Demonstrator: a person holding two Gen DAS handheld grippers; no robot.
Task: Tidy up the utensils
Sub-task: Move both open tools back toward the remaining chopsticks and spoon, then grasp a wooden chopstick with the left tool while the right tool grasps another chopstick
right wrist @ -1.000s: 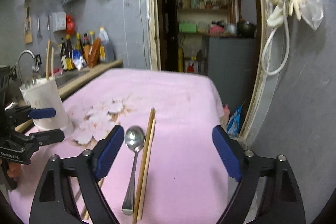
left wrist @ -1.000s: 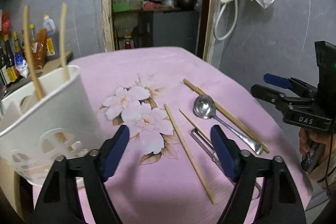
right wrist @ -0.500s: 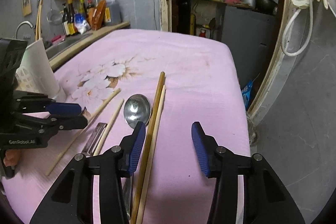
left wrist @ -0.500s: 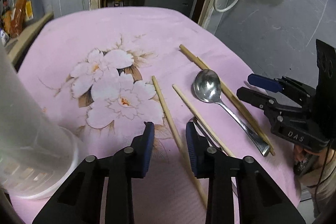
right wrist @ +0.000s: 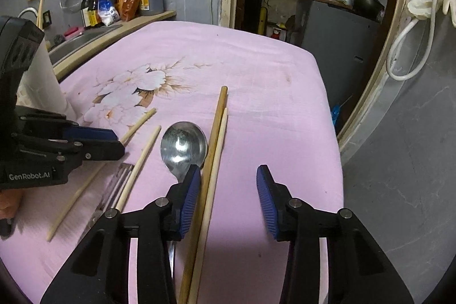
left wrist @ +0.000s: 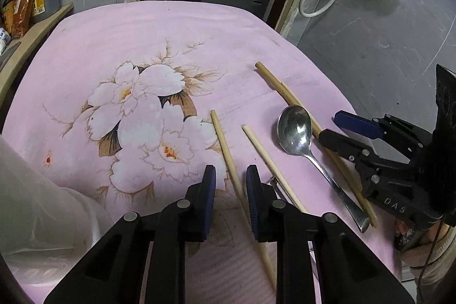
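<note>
Wooden chopstick (left wrist: 228, 158) lower centre | left gripper (left wrist: 230, 191) closing astride, untouched | right gripper (right wrist: 225, 197) closing around paired chopsticks (right wrist: 212, 161) | centre before lifting

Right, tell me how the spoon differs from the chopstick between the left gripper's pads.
The spoon is shiny metal; the chopstick is pale wood. The spoon widens into a round bowl; the chopstick is a plain thin stick. The closing left gripper straddles the chopstick; the spoon lies outside it, beside the paired chopsticks. Both lie flat on the pink cloth.
</note>
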